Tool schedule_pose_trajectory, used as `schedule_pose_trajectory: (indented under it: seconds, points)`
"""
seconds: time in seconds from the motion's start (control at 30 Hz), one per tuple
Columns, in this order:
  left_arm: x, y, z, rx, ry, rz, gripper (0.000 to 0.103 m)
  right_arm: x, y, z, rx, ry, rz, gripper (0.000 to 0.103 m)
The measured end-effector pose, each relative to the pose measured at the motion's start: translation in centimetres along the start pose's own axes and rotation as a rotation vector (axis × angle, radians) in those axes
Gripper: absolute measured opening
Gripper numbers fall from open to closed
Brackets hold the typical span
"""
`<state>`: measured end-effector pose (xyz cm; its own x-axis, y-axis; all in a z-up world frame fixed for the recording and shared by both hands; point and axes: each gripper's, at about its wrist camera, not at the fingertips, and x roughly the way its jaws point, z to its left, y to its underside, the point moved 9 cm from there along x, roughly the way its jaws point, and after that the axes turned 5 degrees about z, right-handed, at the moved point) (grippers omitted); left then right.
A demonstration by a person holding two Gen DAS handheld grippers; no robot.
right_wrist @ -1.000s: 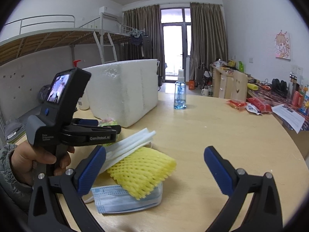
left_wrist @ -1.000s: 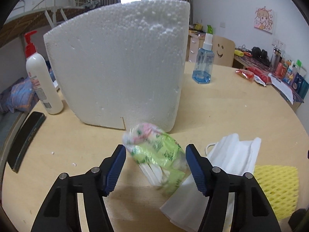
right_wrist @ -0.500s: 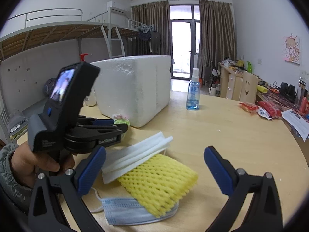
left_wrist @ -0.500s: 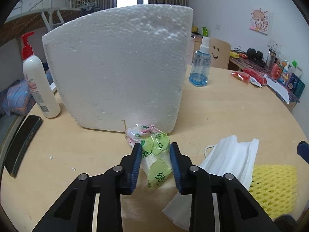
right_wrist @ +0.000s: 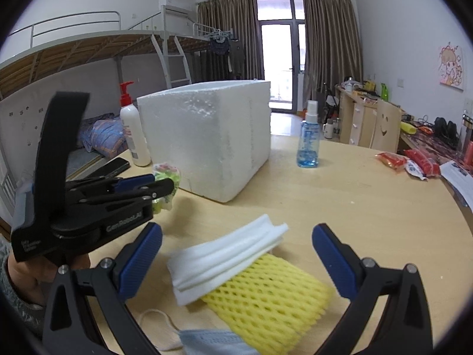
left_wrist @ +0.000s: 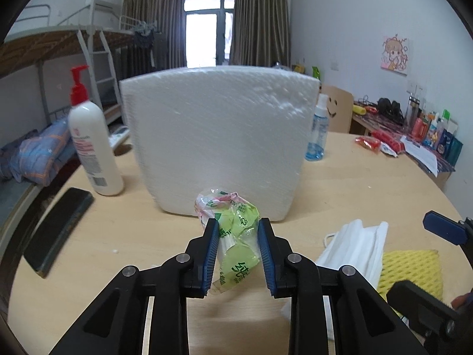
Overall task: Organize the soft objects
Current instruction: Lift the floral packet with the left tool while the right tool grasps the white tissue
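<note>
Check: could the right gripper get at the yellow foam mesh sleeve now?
Probably yes: right gripper is open above the yellow foam mesh sleeve; only the white mask stack overlaps its far end.

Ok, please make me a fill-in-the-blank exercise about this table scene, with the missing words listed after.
1. The left hand-held gripper is shut on a crumpled ____ plastic packet.
2. The pump bottle has a ____ pump.
3. The white masks lie partly on a ____ foam net.
4. The right hand-held gripper is ____.

Missing: green; red; yellow; open

Left tongs (left_wrist: 238,238) clamp green packet (left_wrist: 236,245) before foam box (left_wrist: 218,142).
</note>
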<state>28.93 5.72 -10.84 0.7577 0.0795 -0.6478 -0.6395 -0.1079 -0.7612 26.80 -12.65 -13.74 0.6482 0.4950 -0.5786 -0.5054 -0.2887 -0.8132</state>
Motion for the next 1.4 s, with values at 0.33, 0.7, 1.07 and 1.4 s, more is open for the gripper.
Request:
schedule_pose_trajectory:
  seconds: [0.33, 0.7, 1.07, 1.4]
  points:
    - [-1.0, -0.1, 1.9, -0.015, 0.012, -0.053, 0.029, 2.2, 0.0, 0.1, 0.063, -0.002, 0.062, 0.097]
    - [-1.0, 0.5, 2.4, -0.024, 0.060, -0.049, 0.029, 4.3, 1.4, -0.6, 0.143, 0.022, 0.173, 0.045]
    - [-2.0, 0.7, 3.5, -0.042, 0.044, -0.073, 0.029, 4.3, 1.3, -0.3, 0.128, -0.004, 0.184, 0.008]
    - [-4.0, 0.4, 3.3, -0.043, 0.035, -0.111, 0.029, 0.5, -1.3, 0.8, 0.074, 0.008, 0.080, 0.008]
